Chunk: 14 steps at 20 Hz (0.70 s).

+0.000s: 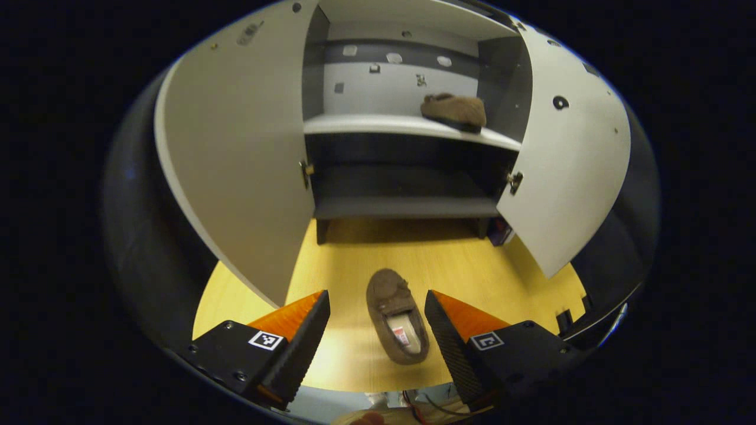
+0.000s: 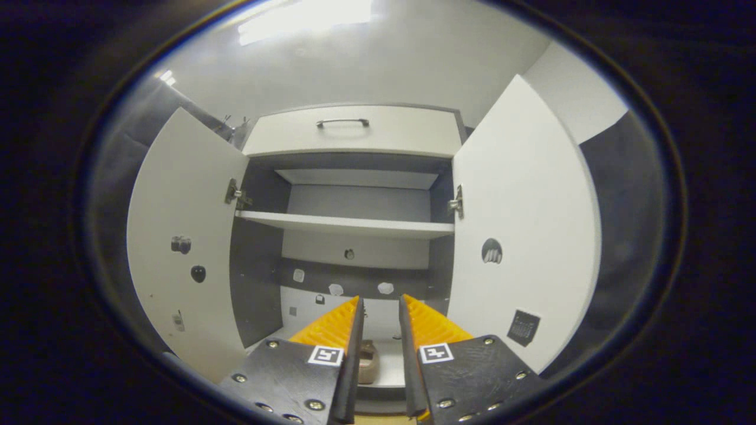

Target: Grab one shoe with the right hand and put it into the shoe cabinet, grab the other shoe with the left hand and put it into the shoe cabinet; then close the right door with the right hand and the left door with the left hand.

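Note:
One brown slipper [image 1: 397, 316] lies on the wooden floor [image 1: 354, 260] in front of the open shoe cabinet [image 1: 407, 206]. My left gripper [image 1: 376, 293] hovers over it, open, a finger on each side and neither touching. The other brown slipper [image 1: 453, 110] rests on the right end of the cabinet's white shelf [image 1: 366, 124]. In the right gripper view that slipper [image 2: 367, 360] shows low down, beyond the fingers. My right gripper [image 2: 381, 298] points into the cabinet with its jaws a narrow gap apart and nothing between them.
Both white doors stand wide open: the left door [image 1: 236, 147] and the right door [image 1: 567, 165]. A lower dark shelf [image 1: 407, 208] sits under the white one. A drawer with a handle [image 2: 342, 123] tops the cabinet. Cables [image 1: 425, 407] lie near the floor's front edge.

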### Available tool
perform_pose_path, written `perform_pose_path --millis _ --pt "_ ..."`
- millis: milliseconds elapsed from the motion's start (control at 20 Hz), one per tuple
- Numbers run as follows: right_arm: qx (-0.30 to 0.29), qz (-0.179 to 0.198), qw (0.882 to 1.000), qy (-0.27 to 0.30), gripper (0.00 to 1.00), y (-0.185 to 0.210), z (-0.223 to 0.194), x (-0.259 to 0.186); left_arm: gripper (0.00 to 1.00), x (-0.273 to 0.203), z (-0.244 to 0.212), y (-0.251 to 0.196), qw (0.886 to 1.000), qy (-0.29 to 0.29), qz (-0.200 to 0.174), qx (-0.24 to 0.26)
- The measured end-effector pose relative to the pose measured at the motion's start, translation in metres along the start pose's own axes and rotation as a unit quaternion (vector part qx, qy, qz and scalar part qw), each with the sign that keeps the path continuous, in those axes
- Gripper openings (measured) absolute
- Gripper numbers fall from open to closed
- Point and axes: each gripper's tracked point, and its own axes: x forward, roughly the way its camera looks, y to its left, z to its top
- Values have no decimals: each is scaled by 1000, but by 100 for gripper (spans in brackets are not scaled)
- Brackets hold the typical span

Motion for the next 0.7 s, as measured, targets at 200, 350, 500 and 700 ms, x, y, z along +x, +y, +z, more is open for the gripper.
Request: perform_pose_path --millis 200,350,500,700 --pt "-10 -21 999 -23 32 -19 25 -23 99 39 -50 2 997 78 -12 -4" --pt "-14 -33 999 -29 32 -31 35 -33 97 51 -70 8 992 126 -14 -25" --pt "-24 -48 998 -35 29 -39 40 -44 97 63 -84 12 985 165 -19 -44" --pt "-25 -61 997 -33 29 -49 41 -50 92 80 -105 6 974 206 -31 -83"
